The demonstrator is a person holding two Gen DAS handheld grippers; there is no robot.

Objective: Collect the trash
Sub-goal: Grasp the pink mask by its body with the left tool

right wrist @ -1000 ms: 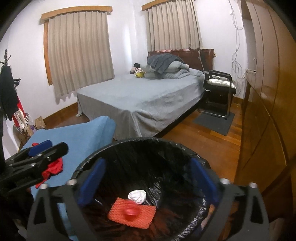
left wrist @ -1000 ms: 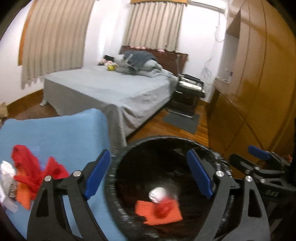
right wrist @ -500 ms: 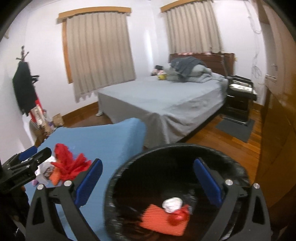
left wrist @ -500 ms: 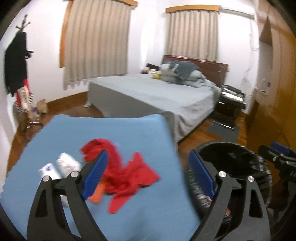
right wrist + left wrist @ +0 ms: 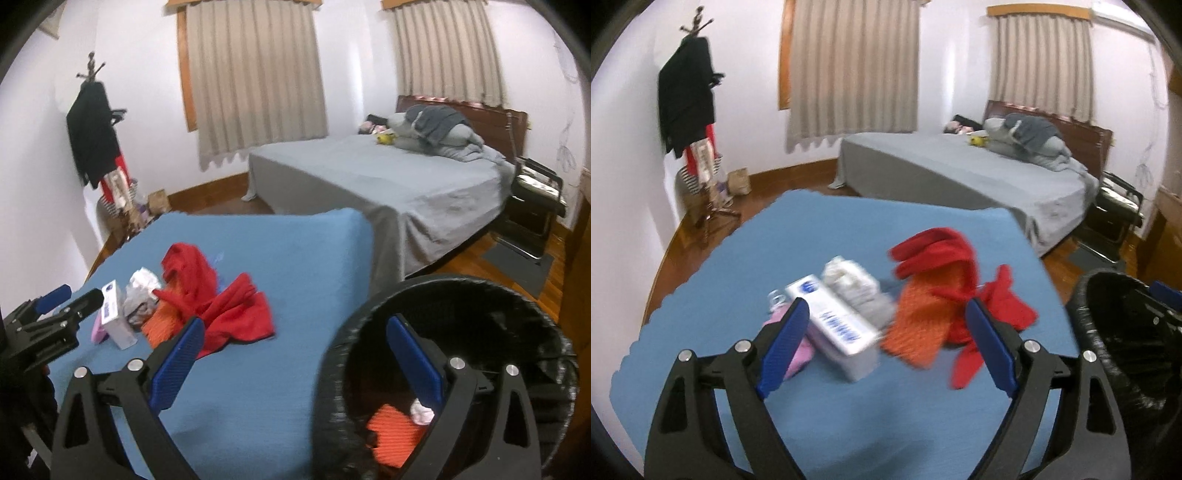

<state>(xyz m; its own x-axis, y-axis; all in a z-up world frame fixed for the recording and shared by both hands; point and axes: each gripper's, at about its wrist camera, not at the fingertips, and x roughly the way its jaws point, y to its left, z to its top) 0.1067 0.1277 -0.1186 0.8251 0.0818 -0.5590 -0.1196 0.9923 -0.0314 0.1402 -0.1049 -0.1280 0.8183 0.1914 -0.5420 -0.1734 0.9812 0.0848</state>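
Note:
On the blue table cover (image 5: pixel 849 229) lies a pile: a white box (image 5: pixel 838 325), a crumpled white wrapper (image 5: pixel 853 280), an orange mesh piece (image 5: pixel 919 321), a red cloth (image 5: pixel 945 254) and a small pink thing (image 5: pixel 798 354). My left gripper (image 5: pixel 884 310) hovers just short of the box and mesh; its jaws are closing with nothing pressed between them. The right gripper (image 5: pixel 295 323) stands open and empty, between the red cloth (image 5: pixel 229 306) and the black-lined bin (image 5: pixel 461 291). Inside the bin lie an orange mesh (image 5: pixel 391 432) and a white wad (image 5: pixel 421 411).
A grey bed (image 5: pixel 960 177) fills the room beyond the table. A coat stand (image 5: pixel 687 110) with dark clothes is at the far left wall. A black chair (image 5: pixel 535 192) and a floor mat (image 5: pixel 517 266) sit by the bed's right side.
Both views have swung left, away from the bin and onto the table. The trash pile now lies right before the left gripper, and the bin has slid to the right edge.

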